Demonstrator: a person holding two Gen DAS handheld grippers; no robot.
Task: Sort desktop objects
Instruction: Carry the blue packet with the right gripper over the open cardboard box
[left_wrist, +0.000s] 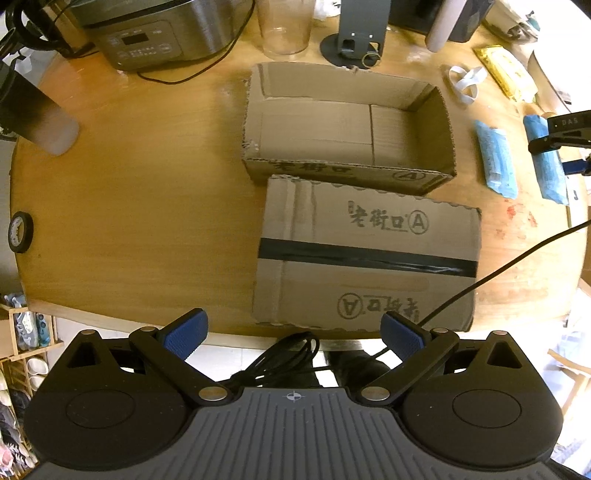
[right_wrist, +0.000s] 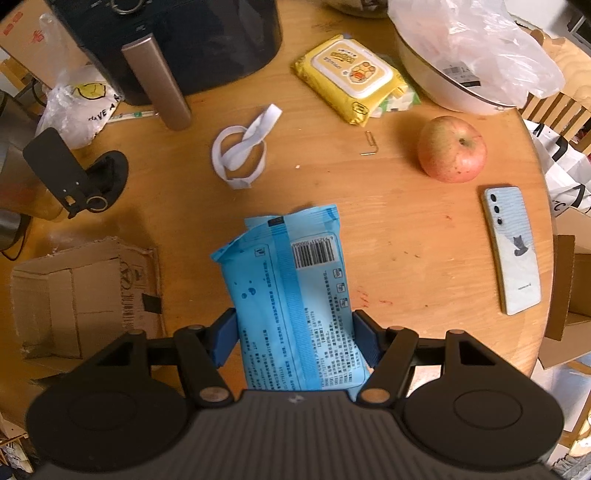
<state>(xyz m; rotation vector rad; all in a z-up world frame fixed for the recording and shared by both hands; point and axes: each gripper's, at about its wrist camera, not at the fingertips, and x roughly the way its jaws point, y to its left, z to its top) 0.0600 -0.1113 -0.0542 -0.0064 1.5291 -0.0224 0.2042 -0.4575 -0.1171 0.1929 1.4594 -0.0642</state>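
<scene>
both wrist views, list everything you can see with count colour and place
open box: 1, brown, table middle
lid: 1, brown with black tape, near edge
blue packs: 2, one lying right of box, one in right gripper
yellow pack: 1, far side
strap: 1, white, beyond held pack
apple: 1, red-yellow, right
phone: 1, pale blue, right edge
tape roll: 1, black, left edge
cooker: 1, silver, far left
table: 1, wood
left gripper: open, nothing held
right gripper: shut on a blue pack
</scene>
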